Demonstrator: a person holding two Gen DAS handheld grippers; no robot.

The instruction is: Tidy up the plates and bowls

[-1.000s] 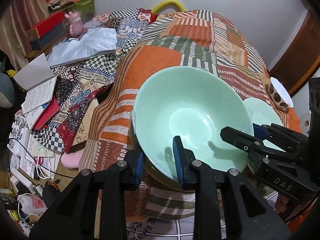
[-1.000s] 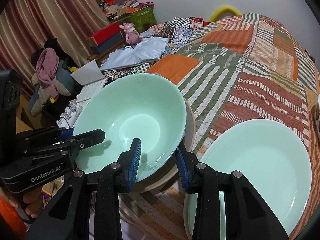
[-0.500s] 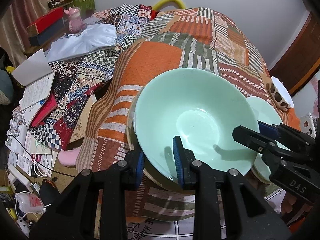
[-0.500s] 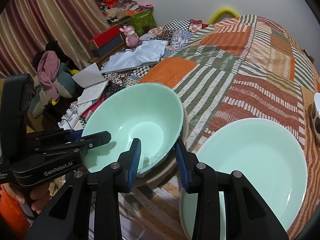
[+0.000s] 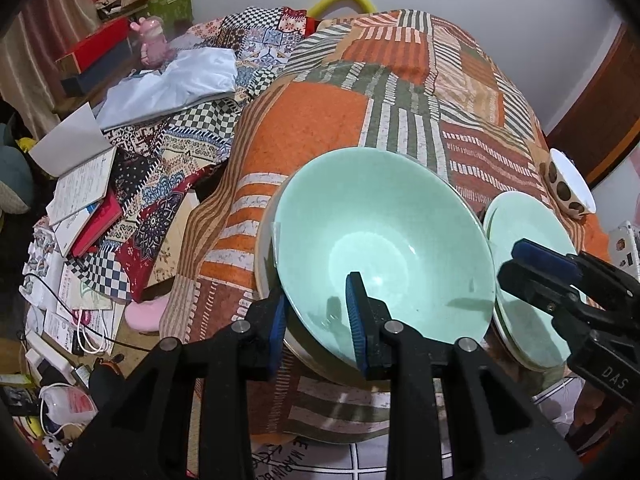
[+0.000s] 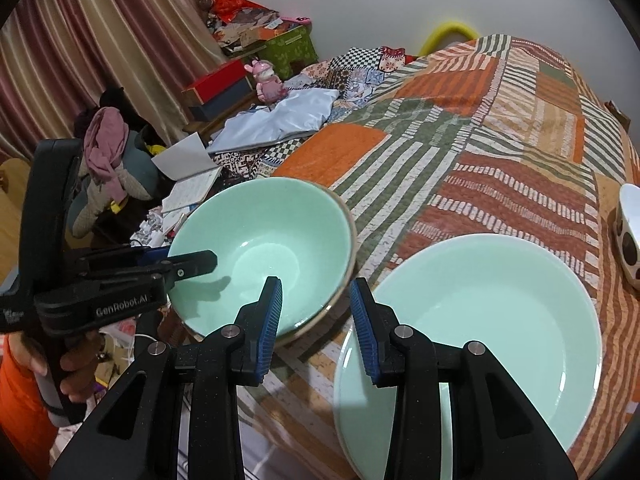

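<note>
A mint green bowl rests nested in a beige bowl on the patchwork quilt; it also shows in the right wrist view. My left gripper straddles the green bowl's near rim, jaws open, one finger inside and one outside. My right gripper is open and empty, hovering between the bowl stack and a mint green plate. The plate also shows in the left wrist view. A white bowl with brown spots lies on its side at the right.
The quilt-covered bed drops off at the left to a floor cluttered with books, cables and fabric. A pink toy and boxes sit at the back left. The spotted bowl is near the quilt's right edge.
The green bowl has come down from a tilted, raised pose to rest in the beige bowl. My right gripper has drawn back off its rim. The left gripper stays at the rim.
</note>
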